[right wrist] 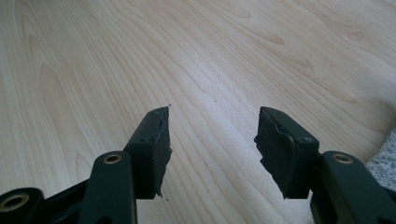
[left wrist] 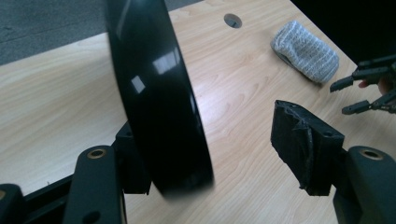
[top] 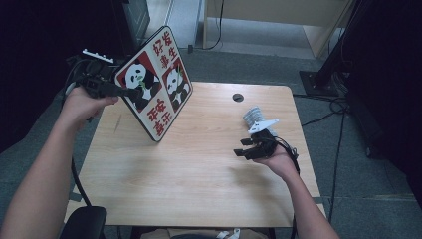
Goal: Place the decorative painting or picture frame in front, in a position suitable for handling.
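i note the square tray [top: 155,82]: glossy black rim and back, face quartered in red and cream, black-and-white pandas on the red quarters, red chinese characters on the cream ones. pale wood-grain table [top: 189,169]. rolled knit cloth [left wrist: 306,50] is speckled grey-white. both grippers i see are matte black.

Wooden table [top: 189,169] w/ a round cable hole [top: 238,97] near its far edge. Grey-white rolled cloth [top: 254,115] lies right of centre. Grey carpet floor [top: 348,164], black cables [top: 323,117] at right.

Glossy black tray [left wrist: 159,102] back (panda print in front), pale wood-grain table [top: 199,164].
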`<state>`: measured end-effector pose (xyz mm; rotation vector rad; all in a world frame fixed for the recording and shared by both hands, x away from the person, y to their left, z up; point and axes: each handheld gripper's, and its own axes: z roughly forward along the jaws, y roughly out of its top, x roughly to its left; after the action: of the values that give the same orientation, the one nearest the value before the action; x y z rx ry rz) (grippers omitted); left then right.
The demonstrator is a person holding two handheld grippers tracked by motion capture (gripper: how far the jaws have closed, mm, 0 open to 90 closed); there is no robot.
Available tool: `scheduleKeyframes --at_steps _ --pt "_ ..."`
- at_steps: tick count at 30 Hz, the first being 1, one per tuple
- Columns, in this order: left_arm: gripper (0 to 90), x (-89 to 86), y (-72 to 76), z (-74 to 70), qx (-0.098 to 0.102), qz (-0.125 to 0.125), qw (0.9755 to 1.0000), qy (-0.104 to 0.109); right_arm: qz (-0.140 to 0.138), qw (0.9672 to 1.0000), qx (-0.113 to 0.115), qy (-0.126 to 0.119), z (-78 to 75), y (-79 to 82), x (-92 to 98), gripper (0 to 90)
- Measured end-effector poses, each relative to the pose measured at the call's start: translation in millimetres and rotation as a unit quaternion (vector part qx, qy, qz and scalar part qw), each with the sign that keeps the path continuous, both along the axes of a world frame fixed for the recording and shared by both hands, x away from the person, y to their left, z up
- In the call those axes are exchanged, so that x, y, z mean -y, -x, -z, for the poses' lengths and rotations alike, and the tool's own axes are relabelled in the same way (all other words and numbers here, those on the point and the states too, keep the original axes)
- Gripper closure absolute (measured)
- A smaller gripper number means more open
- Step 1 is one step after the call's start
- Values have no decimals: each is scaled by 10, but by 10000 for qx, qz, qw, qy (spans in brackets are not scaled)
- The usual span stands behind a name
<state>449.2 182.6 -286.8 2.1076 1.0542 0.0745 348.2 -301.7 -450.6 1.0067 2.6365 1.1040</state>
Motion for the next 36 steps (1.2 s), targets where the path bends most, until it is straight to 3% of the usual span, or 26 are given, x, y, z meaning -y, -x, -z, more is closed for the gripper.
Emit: scheduleKeyframes --at_steps 11,24,36 --pt "362 52 -323 -207 -213 -12 9998 25 -31 10000 -27 24 8 0 -10 448" --pt "375 202 -766 -427 -373 -101 9989 -279 -42 10000 -28 35 6 2 -8 446" --pt "425 313 -1074 -414 -586 -170 9972 -443 4 10000 -53 60 13 44 5 443"
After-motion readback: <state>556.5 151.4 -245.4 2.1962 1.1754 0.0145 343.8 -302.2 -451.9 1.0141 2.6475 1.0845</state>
